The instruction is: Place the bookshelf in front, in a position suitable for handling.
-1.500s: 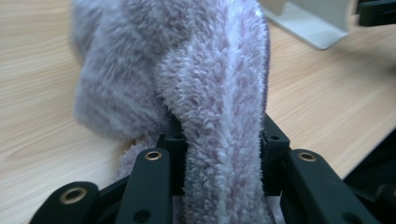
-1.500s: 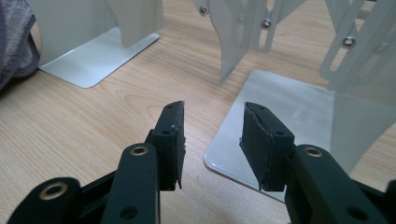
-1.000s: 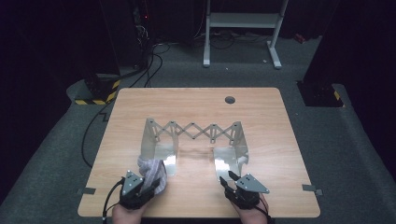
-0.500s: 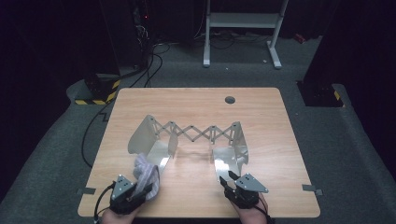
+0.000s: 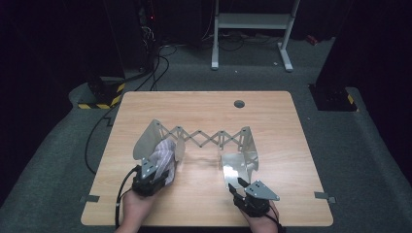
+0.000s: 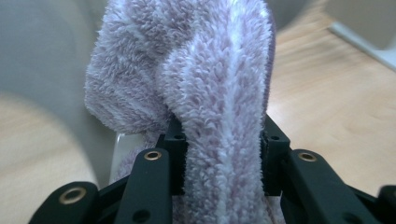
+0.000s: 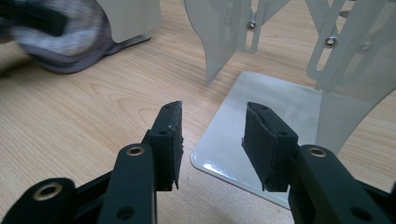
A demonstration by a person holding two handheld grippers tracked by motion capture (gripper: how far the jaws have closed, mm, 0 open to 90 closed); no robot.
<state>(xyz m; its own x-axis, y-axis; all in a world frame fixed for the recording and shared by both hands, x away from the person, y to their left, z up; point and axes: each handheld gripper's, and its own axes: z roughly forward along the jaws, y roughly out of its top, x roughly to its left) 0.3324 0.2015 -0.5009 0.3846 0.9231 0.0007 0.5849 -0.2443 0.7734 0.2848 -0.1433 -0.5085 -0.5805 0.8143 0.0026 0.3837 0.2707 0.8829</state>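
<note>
Dark room, wood table (image 5: 204, 104). Left gripper (image 5: 154, 171) w/ fingers clenched on lilac cloth (image 6: 205, 93), held against rack's (image 5: 204, 138) left plate. Right gripper (image 7: 212, 140) fingers released, apart over rack's right base plate, nothing betw. them.

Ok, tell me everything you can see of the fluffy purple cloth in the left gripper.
The cloth is a soft, fleecy piece, pale lilac with whitish streaks, bunched and folded into thick ridges. The left gripper holds it clamped between its jaws, and it rises above them. It sits at the near left end of the metal rack, against the rack's left plate.
</note>
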